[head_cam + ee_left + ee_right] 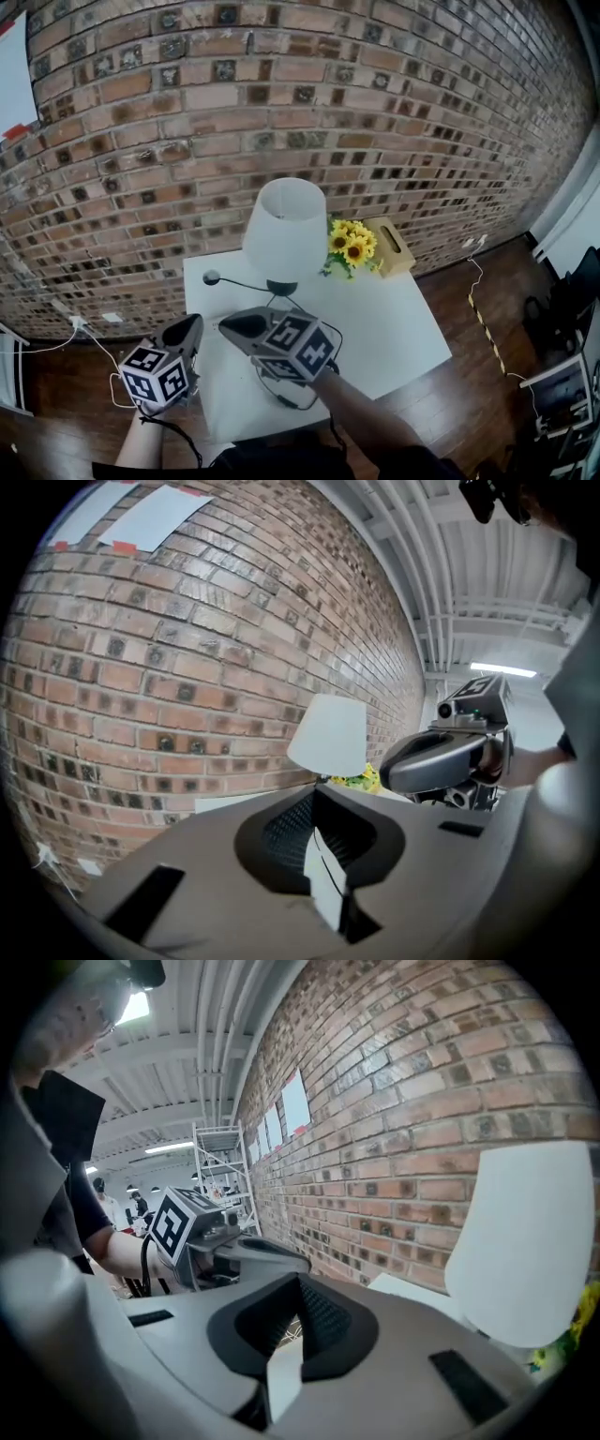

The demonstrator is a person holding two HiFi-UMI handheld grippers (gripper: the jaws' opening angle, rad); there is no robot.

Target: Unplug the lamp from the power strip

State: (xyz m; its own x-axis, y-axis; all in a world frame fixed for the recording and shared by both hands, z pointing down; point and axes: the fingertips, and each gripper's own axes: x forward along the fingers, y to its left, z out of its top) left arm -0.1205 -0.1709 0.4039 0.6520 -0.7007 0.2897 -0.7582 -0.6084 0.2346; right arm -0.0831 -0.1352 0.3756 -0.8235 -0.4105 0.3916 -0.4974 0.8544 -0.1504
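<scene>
Left gripper (194, 322): jaws closed together, nothing between them. It is held above the near-left corner of the table, tips towards the wall.
Right gripper (227, 324): jaws likewise pressed shut and empty. It sits just beside the left gripper, cube uppermost.
Lamp (285, 231): stands upright ahead of both grippers' tips, apart from them. Its long axis is vertical, with the white shade on top and the dark base on the table.
Black cord (284, 397): comes from the lamp base and loops back beneath the right gripper towards the near edge.
Surface: white table (398, 323), set against the wall.
Room: brick wall (281, 94) beyond the lamp, dark wood floor (469, 394) around the table.
Flowers (351, 246): yellow sunflowers beyond and to the right of the right gripper, just beside the shade.
Box (390, 246): tan with a slot on top, touching the flowers on their far right. I cannot tell what is in it.
</scene>
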